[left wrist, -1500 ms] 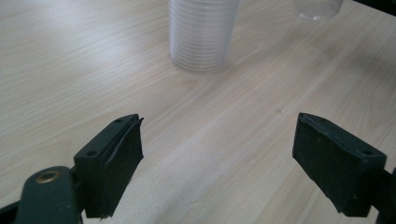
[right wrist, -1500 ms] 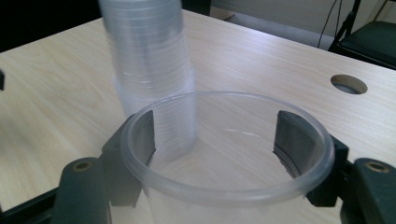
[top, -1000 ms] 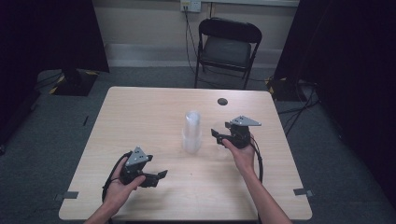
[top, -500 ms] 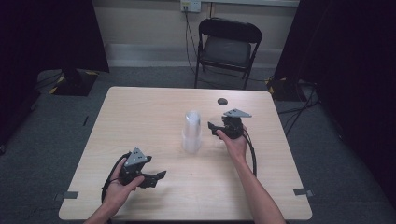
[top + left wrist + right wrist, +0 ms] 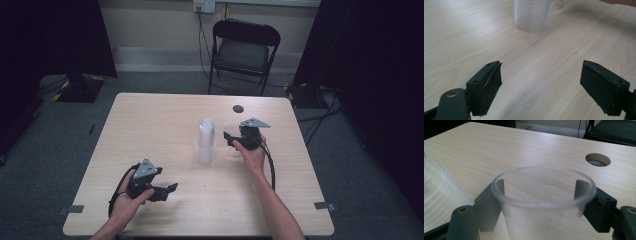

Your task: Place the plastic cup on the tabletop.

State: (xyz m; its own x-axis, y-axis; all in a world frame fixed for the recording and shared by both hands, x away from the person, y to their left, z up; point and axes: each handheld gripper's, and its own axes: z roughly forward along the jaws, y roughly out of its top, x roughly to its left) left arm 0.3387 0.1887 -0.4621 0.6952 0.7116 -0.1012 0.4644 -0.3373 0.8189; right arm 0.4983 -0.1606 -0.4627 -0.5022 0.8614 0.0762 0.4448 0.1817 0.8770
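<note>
the right gripper [image 5: 539, 202] is straddling a single clear plastic cup [image 5: 544, 202] near the desk's [image 5: 150, 115] middle, its jaws having just been opening and now sitting beside the walls, apparently no longer squeezing. the cup is standing upright and empty beside the stack of clear cups [image 5: 205, 141], just off its right side. a sideways pull-away could be snagging the light cup and tipping it, or bumping the stack over. the left gripper [image 5: 159, 191] is resting open and empty near the desk's near-left corner.
</note>
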